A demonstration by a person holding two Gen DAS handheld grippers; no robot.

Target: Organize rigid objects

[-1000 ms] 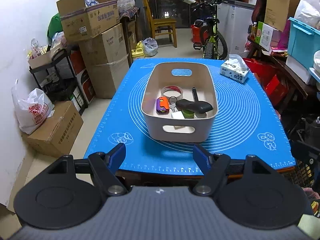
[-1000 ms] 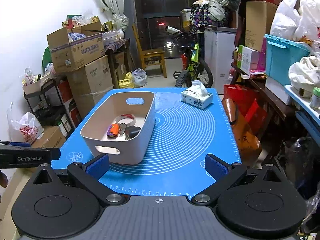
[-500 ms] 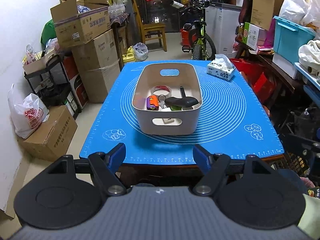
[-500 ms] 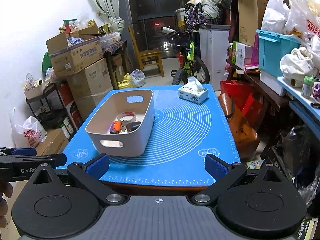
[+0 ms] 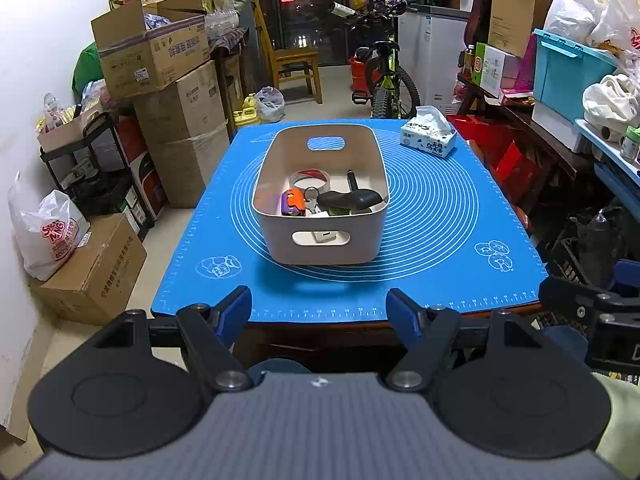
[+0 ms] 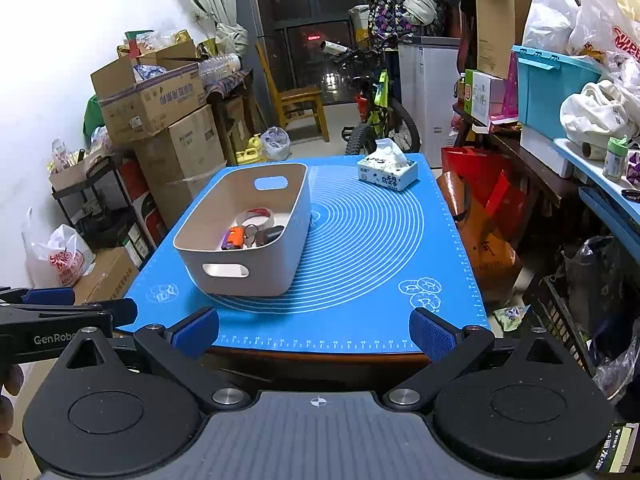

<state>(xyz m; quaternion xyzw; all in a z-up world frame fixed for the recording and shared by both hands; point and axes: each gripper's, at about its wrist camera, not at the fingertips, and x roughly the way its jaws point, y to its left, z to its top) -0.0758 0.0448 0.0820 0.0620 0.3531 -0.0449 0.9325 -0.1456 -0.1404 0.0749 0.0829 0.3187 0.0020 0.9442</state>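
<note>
The left claw [image 5: 319,308] hangs just short of the table's near edge with its blue-padded jaws spread wide and nothing between them; the right claw [image 6: 315,332] beside it is spread wider still, also empty. Straight ahead of the left claw, and ahead and to the left of the right one, a beige bin [image 5: 320,240] sits on the blue mat [image 5: 440,208], its long axis running away from the claws, a handle slot in the near end wall and another in the far one. Inside lie an orange and purple gadget [image 5: 291,203], a key ring [image 5: 311,194], a black handled tool [image 5: 350,199] lying crosswise with a thin stem pointing away, a small white block [image 5: 322,237] against the near wall, and a roll of tape [image 5: 309,179] farthest in. Beyond, off to the right, a tissue box [image 5: 428,139] stands near the mat's far corner. Past the table are stacked cardboard boxes [image 5: 160,80] on the left, a wooden chair [image 5: 294,64], and a bicycle [image 5: 382,76].
</note>
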